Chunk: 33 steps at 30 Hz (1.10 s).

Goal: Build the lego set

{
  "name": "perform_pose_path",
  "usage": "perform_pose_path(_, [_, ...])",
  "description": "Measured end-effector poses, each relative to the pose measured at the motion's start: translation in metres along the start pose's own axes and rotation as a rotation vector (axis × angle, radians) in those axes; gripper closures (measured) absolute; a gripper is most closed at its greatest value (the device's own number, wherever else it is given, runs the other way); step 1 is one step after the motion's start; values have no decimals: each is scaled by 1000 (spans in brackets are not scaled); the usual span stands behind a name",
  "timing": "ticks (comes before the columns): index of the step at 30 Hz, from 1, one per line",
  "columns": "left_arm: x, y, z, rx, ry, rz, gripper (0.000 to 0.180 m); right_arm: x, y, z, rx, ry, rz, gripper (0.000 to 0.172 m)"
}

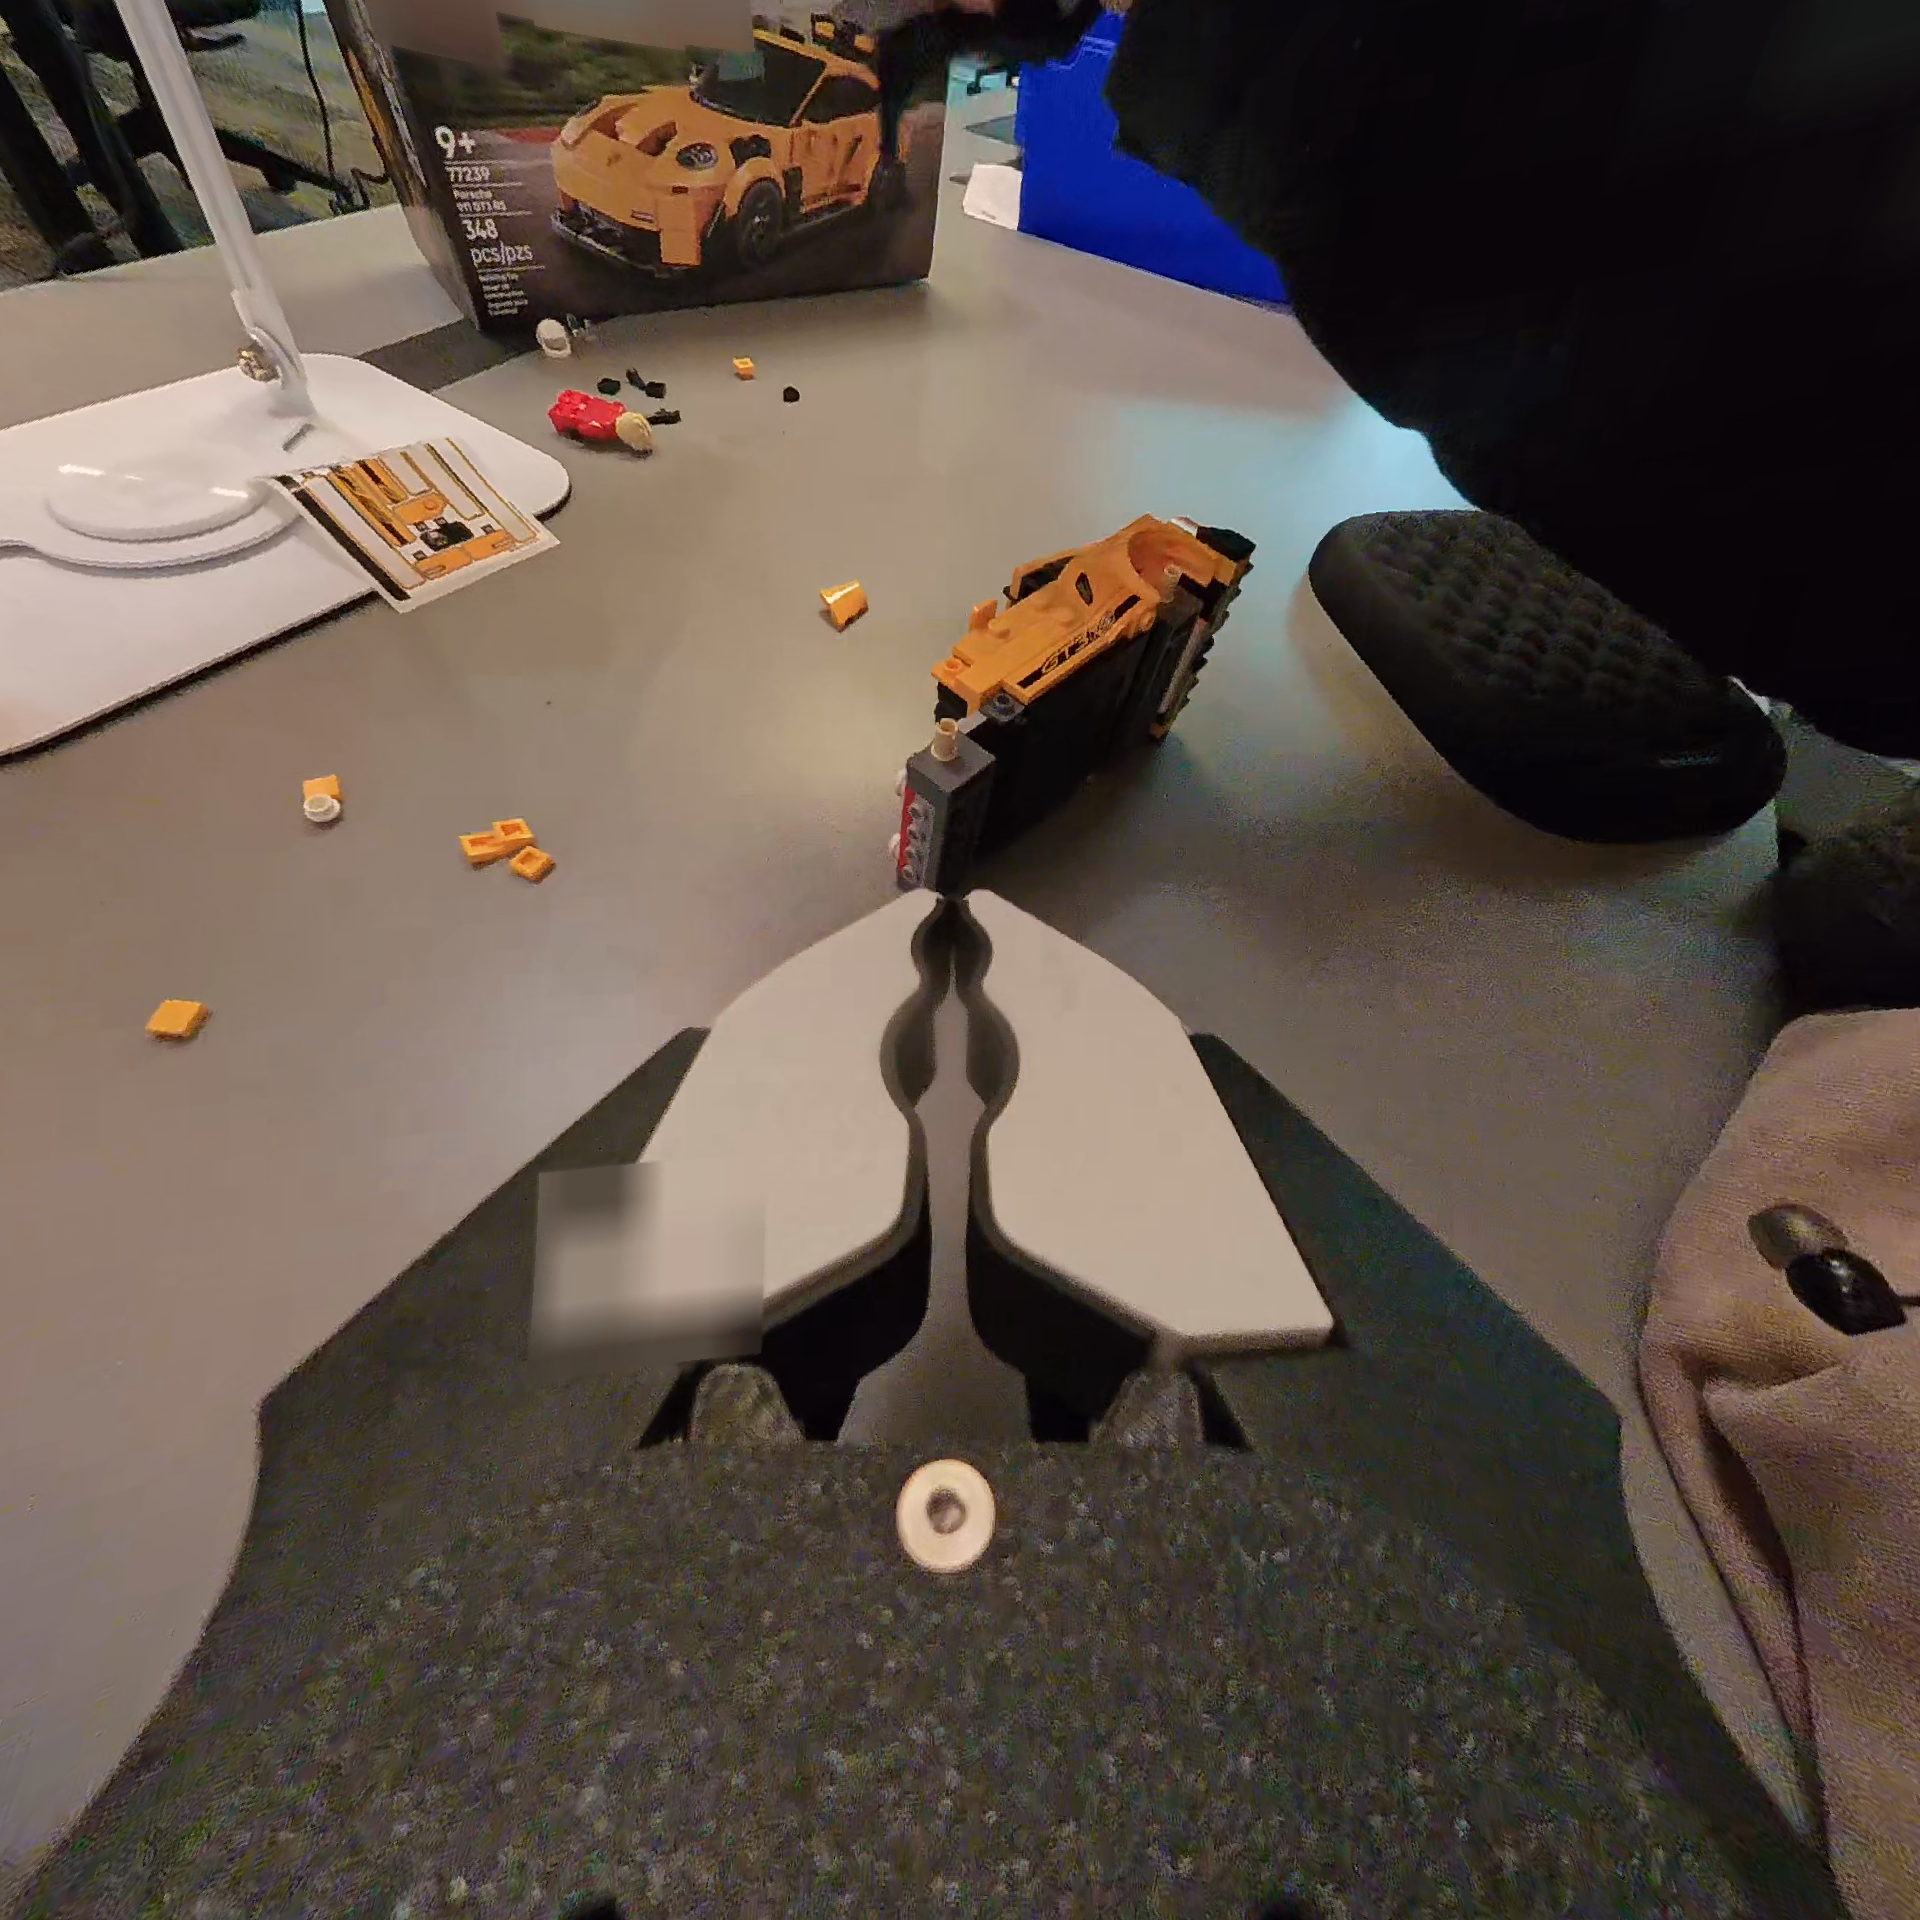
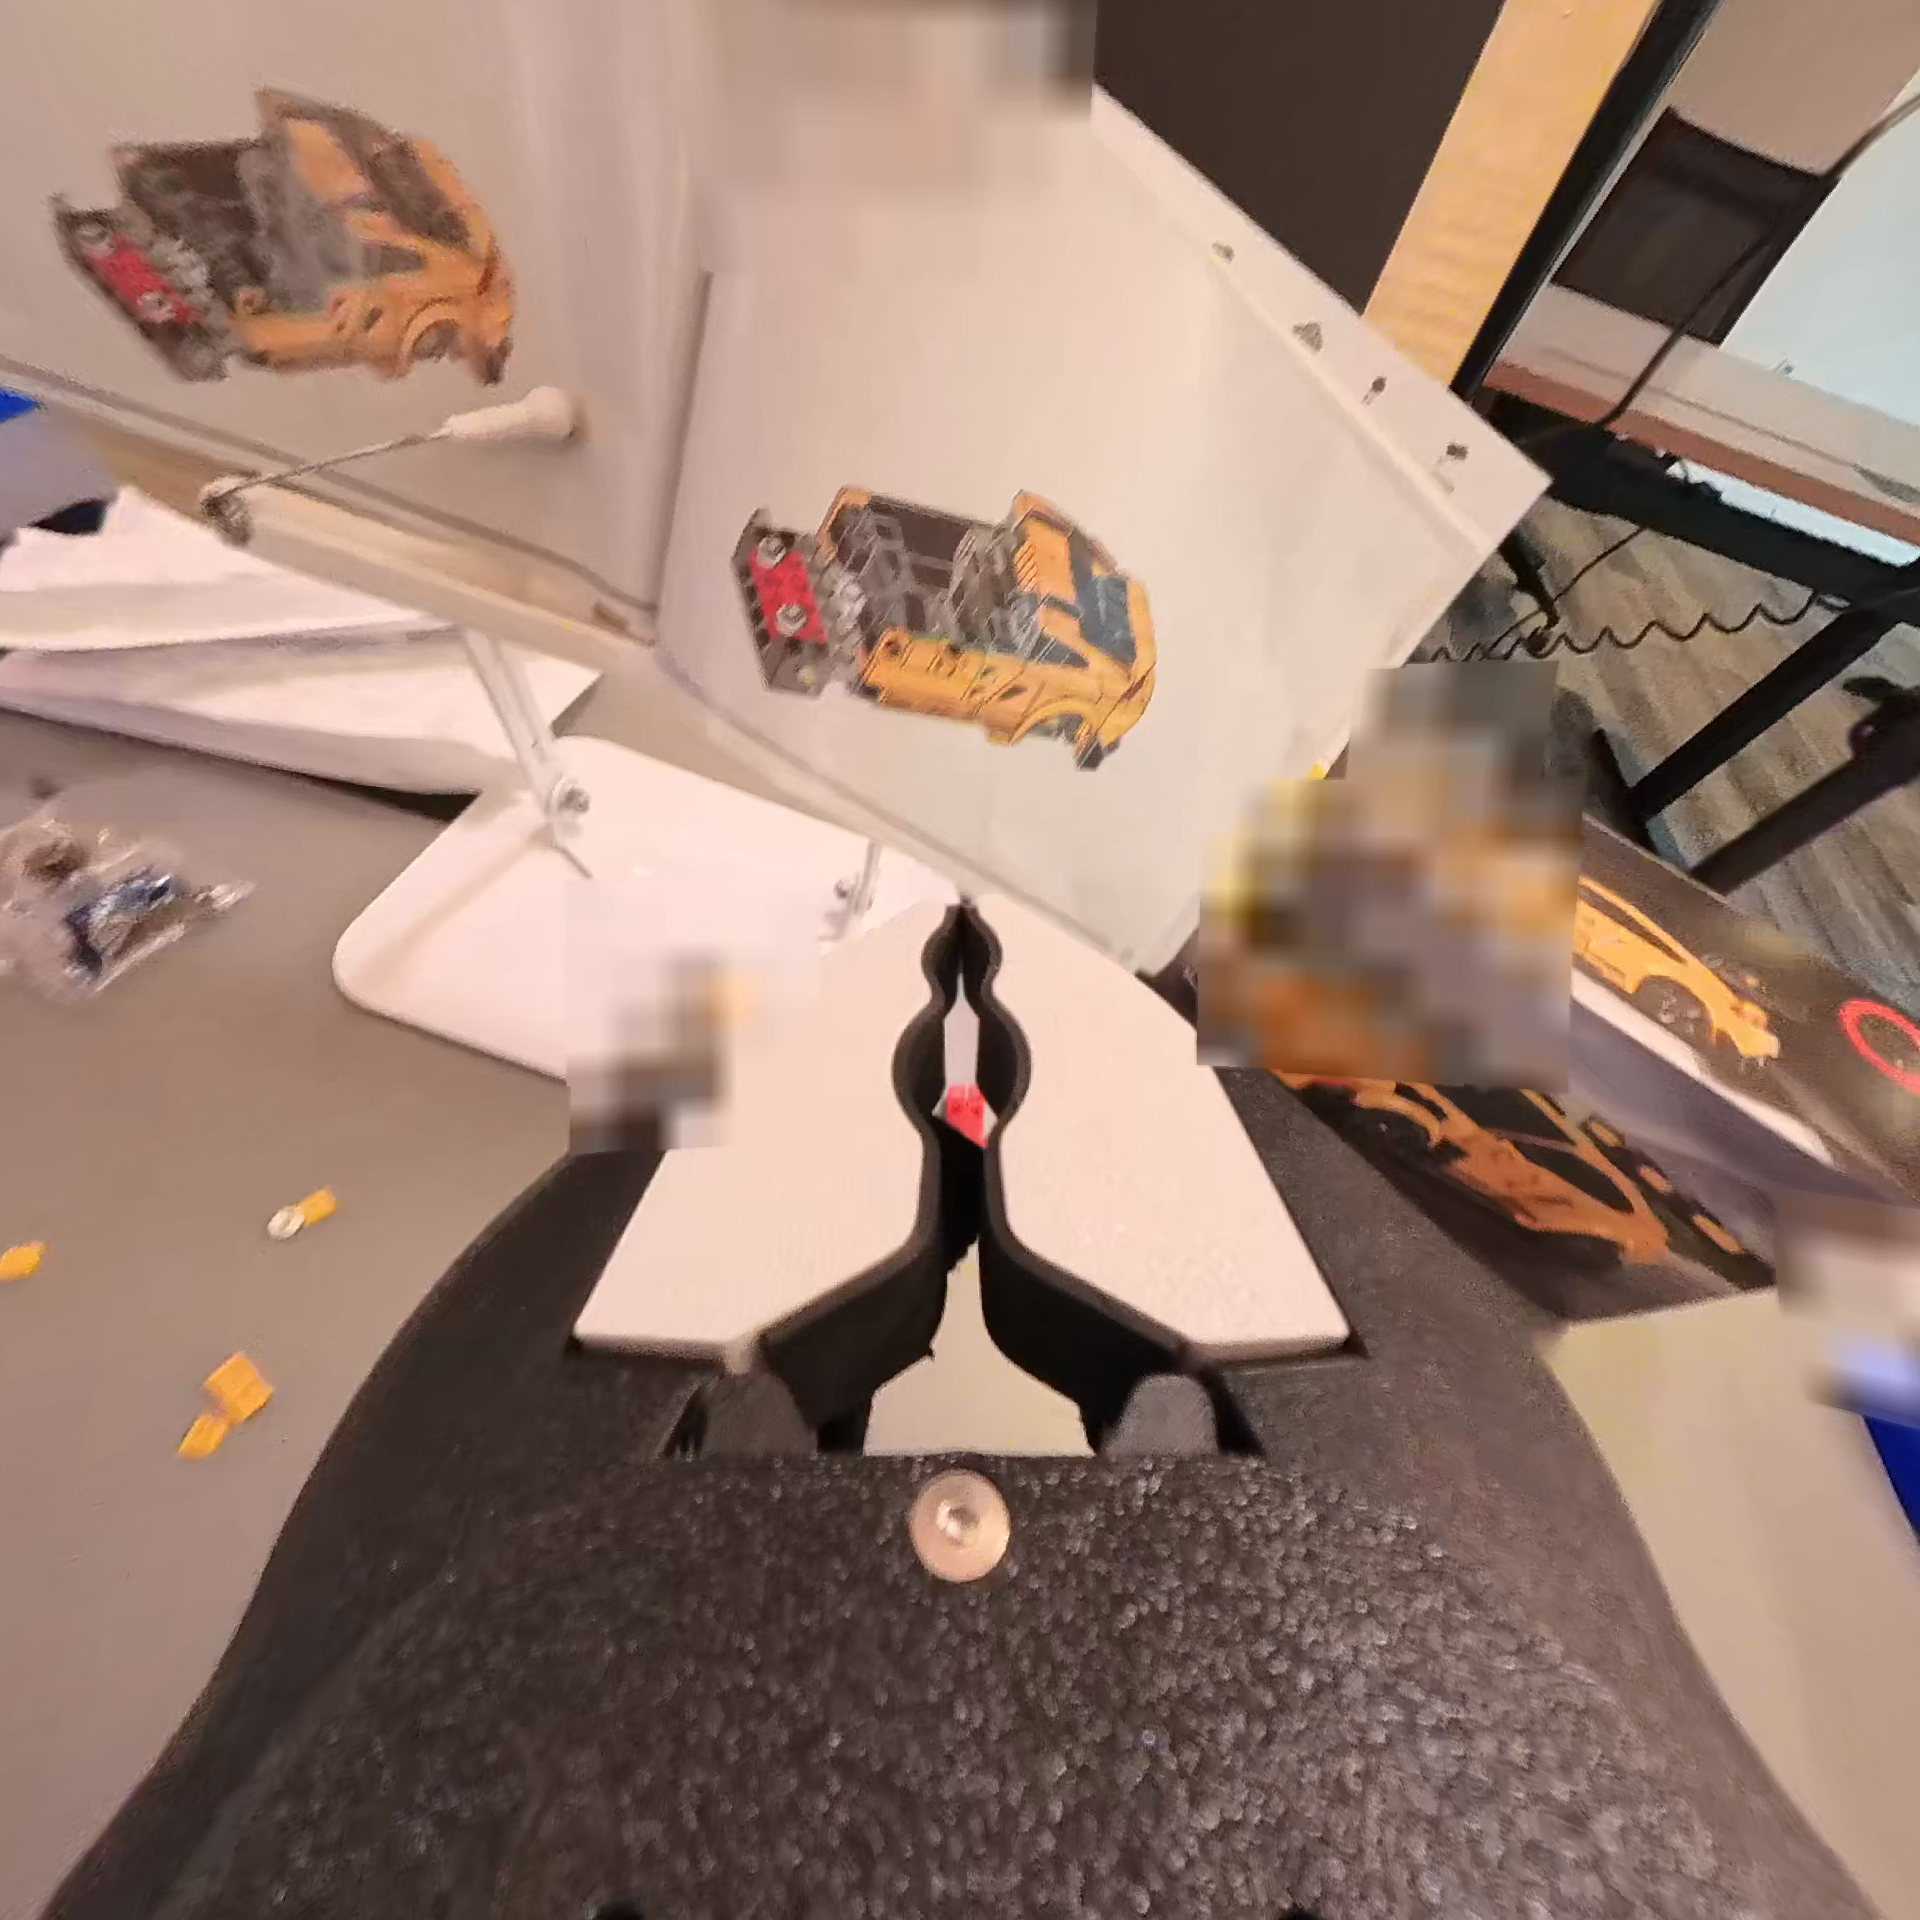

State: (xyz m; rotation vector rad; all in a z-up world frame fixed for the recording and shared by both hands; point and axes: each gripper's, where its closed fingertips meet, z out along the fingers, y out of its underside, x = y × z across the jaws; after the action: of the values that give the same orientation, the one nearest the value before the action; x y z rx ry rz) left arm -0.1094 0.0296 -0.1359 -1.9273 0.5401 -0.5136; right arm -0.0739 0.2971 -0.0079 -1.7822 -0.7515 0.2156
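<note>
Orange-and-black toy car (image 1: 1081,686), partly built, lies on its side on the grey table (image 1: 727,727), its rear end just ahead of the left gripper (image 1: 948,902). That gripper's tips are pressed together, nothing between them; whether they touch the car's grey end block is hard to tell. Loose orange pieces (image 1: 506,847) lie to its left, a sticker sheet (image 1: 416,514) and white stand base (image 1: 156,540) farther left. A product box (image 1: 675,166) stands far ahead, top cut off. A dark rounded pad (image 1: 1538,665) sits right of the car, a black mass above it unidentifiable.

Right gripper (image 2: 964,914) also has its tips pressed together, nothing held. A red piece (image 2: 964,1110) shows through the slot behind the tips, seemingly on the table below. Just ahead: an instruction page (image 2: 1039,468) on a clear stand, blurred. A bag of parts (image 2: 104,894) lies far left, hard to make out.
</note>
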Motion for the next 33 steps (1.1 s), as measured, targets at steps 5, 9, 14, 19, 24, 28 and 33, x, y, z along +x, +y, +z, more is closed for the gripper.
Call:
perform_pose_path(5, [-6,4,2,-12,-3,-15,180,13,-13,37,62,18,12,172])
perform_pose_path(9, [-12,7,3,-19,-14,-37,180,13,-14,55,55,24,8,172])
perform_pose_path(14, [-14,10,4,-29,-19,-43,180,11,-13,66,53,24,10,172])
perform_pose_path(19, [-14,12,6,-40,-15,-48,180,10,-10,70,46,19,8,172])
perform_pose_path(24, [-14,13,6,-48,-11,-46,180,5,-3,70,27,14,-8,172])
perform_pose_path(28, [-13,14,7,-50,-10,-44,180,-1,4,70,18,7,-20,172])
perform_pose_path(33, [-13,14,7,-54,-7,-43,180,-7,7,69,16,1,-35,172])
